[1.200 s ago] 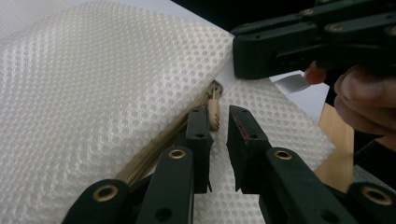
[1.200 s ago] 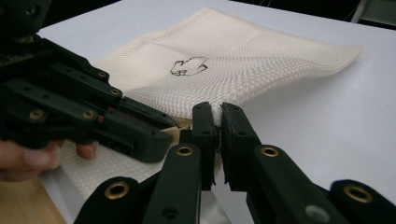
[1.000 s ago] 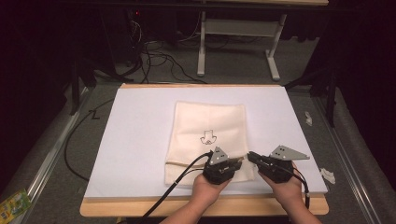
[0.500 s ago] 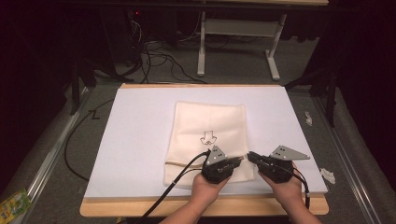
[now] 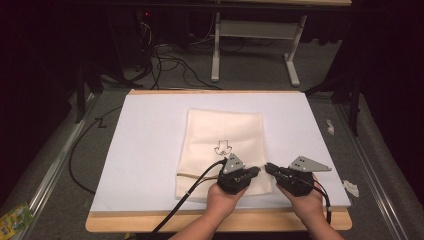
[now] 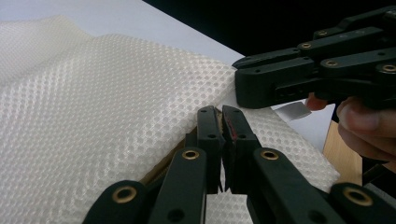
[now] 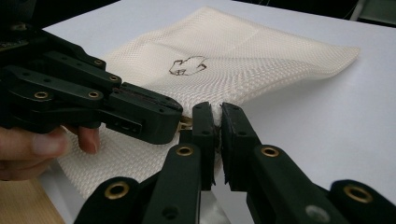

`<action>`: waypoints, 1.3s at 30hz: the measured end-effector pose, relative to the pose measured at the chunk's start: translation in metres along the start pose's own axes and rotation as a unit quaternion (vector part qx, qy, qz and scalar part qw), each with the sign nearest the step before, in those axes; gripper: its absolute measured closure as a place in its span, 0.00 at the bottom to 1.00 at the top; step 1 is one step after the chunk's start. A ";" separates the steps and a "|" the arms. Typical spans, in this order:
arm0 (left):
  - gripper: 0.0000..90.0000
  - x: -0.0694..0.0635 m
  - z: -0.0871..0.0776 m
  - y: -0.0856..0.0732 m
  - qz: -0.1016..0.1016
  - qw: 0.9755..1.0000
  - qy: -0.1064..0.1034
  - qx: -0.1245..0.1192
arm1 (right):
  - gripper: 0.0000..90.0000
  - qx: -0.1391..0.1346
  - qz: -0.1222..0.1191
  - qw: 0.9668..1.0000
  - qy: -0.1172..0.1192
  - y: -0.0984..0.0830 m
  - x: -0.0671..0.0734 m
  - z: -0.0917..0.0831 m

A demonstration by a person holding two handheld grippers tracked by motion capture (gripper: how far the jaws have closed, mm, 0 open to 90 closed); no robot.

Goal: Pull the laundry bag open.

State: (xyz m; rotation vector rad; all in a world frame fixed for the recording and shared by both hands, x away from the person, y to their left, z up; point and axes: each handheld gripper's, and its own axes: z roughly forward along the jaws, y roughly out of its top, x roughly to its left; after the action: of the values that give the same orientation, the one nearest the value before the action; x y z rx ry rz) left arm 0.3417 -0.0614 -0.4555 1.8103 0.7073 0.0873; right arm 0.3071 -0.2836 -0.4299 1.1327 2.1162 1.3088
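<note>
Both hands are sitting at the near edge of the table (image 5: 150, 125), right by the wooden lip. The left gripper (image 5: 255, 171) is lying at about 6 o'clock from the middle of the white sheet, its cable (image 5: 192, 190) trailing off toward 7 o'clock and over the edge. The right gripper (image 5: 268, 167) is facing it from 5 o'clock, tips nearly meeting the left one's over the near right corner of the bag (image 5: 225, 135).

In the left gripper view, the left gripper (image 6: 219, 112) is showing its jaws drawn close, a narrow slit between them, and the bag's (image 6: 93, 116) edge is running right at the tips; whether mesh is actually caught between them is too close to call. The right gripper's head (image 6: 275, 86) is hanging just past, at 1 o'clock.

In the right gripper view, the right gripper (image 7: 215, 109) is pinching narrow, and a bit of white mesh is showing between its tips, so it is gripping the bag's (image 7: 243, 51) hem. The left gripper (image 7: 154, 114) is pressing in from 9 o'clock, touching the same edge, fingers (image 7: 46, 142) curling under it.

Farther out, the bag is lying flat across the sheet's middle, running toward 12 o'clock, a small dark arrow mark (image 5: 222, 148) sitting at its centre just beyond the grippers.

Beyond the table, at 12 o'clock, a white frame (image 5: 255, 45) is standing on the dark floor with cables (image 5: 165, 55) lying beside it.
</note>
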 end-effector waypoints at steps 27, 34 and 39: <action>0.97 0.004 0.000 -0.004 -0.040 0.999 -0.018 0.009 | 0.96 0.008 0.005 1.000 0.005 -0.003 0.002 0.004; 0.97 0.003 0.001 -0.004 -0.038 0.999 -0.017 0.009 | 0.96 0.008 -0.002 1.000 -0.002 -0.004 0.003 0.004; 0.97 0.008 -0.002 -0.005 -0.047 0.999 -0.016 0.008 | 0.97 0.010 -0.013 1.000 -0.003 -0.001 0.005 0.003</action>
State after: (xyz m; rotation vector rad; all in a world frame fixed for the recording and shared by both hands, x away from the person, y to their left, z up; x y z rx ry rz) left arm 0.3455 -0.0546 -0.4620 1.7858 0.7710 -0.0102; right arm 0.3051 -0.2782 -0.4320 1.1125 2.1381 1.2738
